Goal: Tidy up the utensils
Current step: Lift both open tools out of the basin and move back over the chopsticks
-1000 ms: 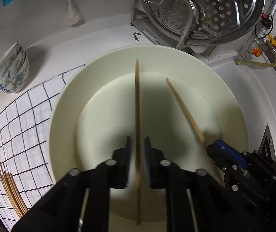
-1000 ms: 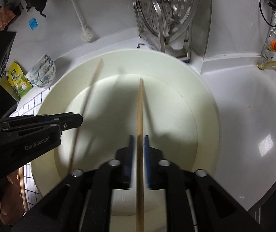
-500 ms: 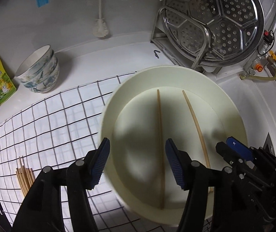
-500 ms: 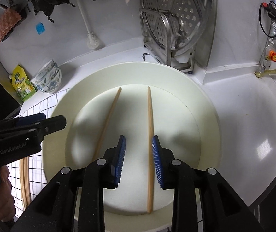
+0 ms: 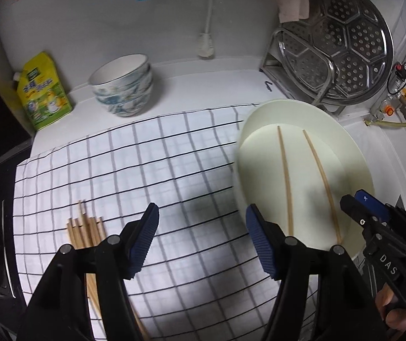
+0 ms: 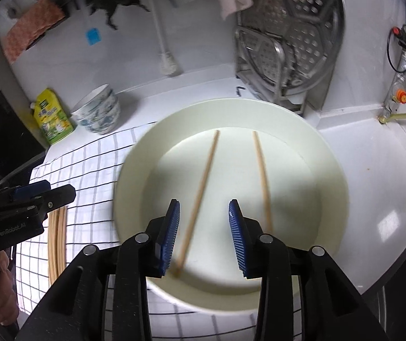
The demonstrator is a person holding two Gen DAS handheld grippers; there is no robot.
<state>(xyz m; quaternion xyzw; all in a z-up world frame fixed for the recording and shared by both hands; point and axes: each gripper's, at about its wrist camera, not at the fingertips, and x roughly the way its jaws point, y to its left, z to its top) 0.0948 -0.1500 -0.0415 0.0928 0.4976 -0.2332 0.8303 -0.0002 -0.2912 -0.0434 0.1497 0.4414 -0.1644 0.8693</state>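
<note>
Two thin wooden chopsticks lay side by side, apart, in the wide cream plate. More waited bundled on the checked cloth. Left gripper gaped empty; right gripper too. Light, stiff, prone to roll, these sticks looked best pinched mid-shaft.
</note>
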